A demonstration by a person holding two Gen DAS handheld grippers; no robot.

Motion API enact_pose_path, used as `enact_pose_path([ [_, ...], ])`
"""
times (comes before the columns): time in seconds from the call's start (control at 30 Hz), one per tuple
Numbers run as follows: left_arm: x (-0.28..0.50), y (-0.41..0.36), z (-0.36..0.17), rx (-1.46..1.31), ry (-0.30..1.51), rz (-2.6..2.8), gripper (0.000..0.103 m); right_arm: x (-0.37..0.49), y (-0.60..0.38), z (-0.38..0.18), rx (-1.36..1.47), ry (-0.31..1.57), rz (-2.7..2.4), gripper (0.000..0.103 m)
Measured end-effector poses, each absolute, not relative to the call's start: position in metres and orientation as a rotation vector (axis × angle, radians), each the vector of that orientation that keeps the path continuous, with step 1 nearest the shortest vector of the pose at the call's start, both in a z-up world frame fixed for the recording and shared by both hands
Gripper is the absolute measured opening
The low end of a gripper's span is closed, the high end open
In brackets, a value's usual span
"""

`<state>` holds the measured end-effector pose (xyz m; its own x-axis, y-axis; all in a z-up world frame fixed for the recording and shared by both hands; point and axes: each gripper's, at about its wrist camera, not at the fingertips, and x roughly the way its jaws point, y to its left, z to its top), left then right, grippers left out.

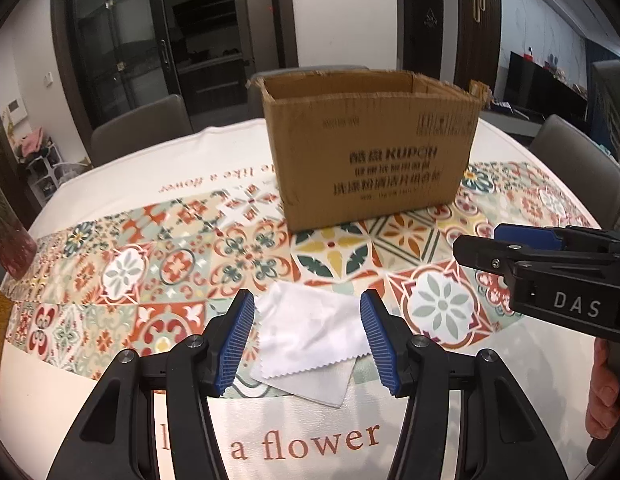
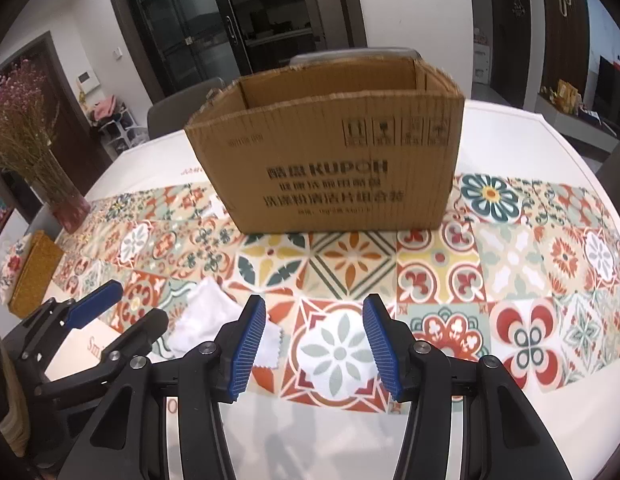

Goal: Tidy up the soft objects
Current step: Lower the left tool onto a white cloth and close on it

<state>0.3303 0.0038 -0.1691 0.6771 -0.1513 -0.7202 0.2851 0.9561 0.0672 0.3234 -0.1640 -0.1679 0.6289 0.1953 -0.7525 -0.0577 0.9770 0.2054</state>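
A white cloth (image 1: 308, 338) with pinked edges lies flat on the patterned tablecloth, right below my left gripper (image 1: 308, 342). That gripper is open; the cloth shows between its blue pads without touching them. My right gripper (image 2: 314, 344) is also open, over a bare flower tile, with the white cloth (image 2: 208, 320) just left of its left pad. An open brown cardboard box (image 1: 369, 148) stands upright behind, at mid table. The right gripper (image 1: 521, 248) shows at the right edge of the left wrist view, and the left gripper (image 2: 110, 312) at the lower left of the right wrist view.
A second small white cloth (image 1: 238, 210) lies left of the box's base. A vase of dried flowers (image 2: 50, 176) and a woven tissue box (image 2: 32, 276) stand at the table's left edge. Grey chairs (image 1: 142, 128) ring the far side.
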Motion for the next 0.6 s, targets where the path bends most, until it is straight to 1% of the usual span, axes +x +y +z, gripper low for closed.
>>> enact_pose_path([
  [0.27,0.339,-0.007,-0.199,0.211,0.836,-0.28,0.054,0.32,-0.167,-0.189,0.182,0.931,0.126,0.052],
  [0.6,0.354,-0.016,-0.22,0.23,0.843,-0.294,0.054,0.317,-0.168,-0.209,0.184,0.962,0.106,0.052],
])
